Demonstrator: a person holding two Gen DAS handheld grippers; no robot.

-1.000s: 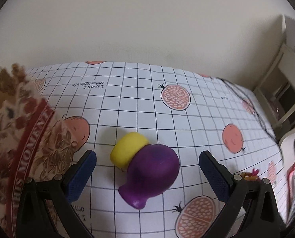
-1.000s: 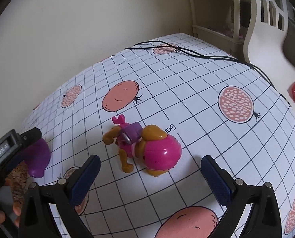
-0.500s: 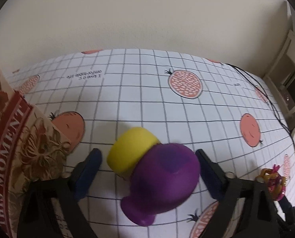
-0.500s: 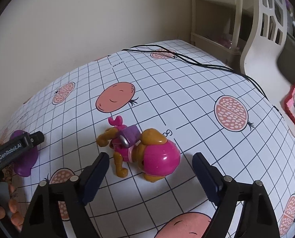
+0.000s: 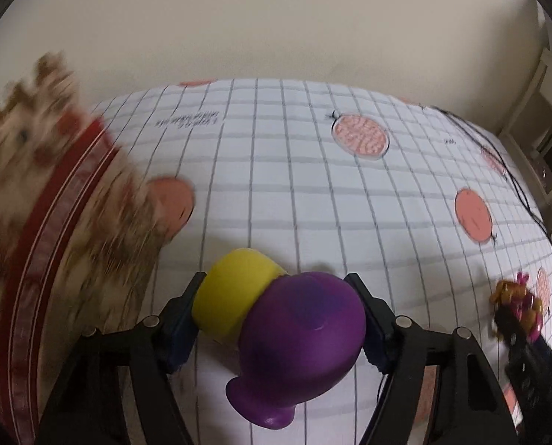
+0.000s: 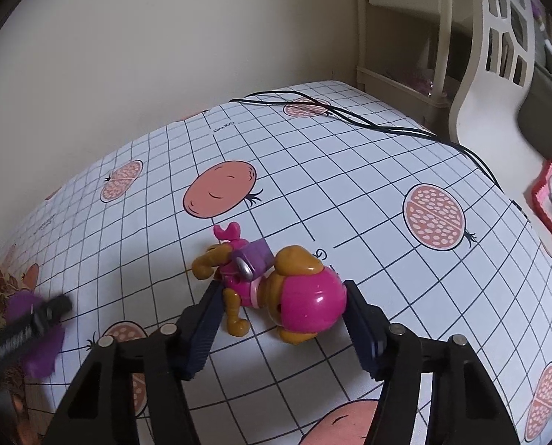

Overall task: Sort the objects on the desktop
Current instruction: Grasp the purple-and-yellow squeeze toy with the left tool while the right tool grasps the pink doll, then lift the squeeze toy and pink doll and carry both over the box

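Left claw (image 5: 276, 311) had just been closing, pads touching yellow toy (image 5: 231, 293) and purple toy (image 5: 302, 337) on tabletop (image 5: 294, 185). Right claw (image 6: 281, 315) likewise closing, pinching pup figure (image 6: 276, 289).

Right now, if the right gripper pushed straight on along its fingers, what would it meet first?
The pink and brown toy dog, already between the right gripper's closing fingers; under it the tablecloth.

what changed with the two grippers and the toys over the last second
Both grippers' jaws have just been closing: the left gripper now brackets the purple and yellow toy, pads at its sides; the right gripper likewise brackets the pink dog figure. Both toys remain on the tablecloth.
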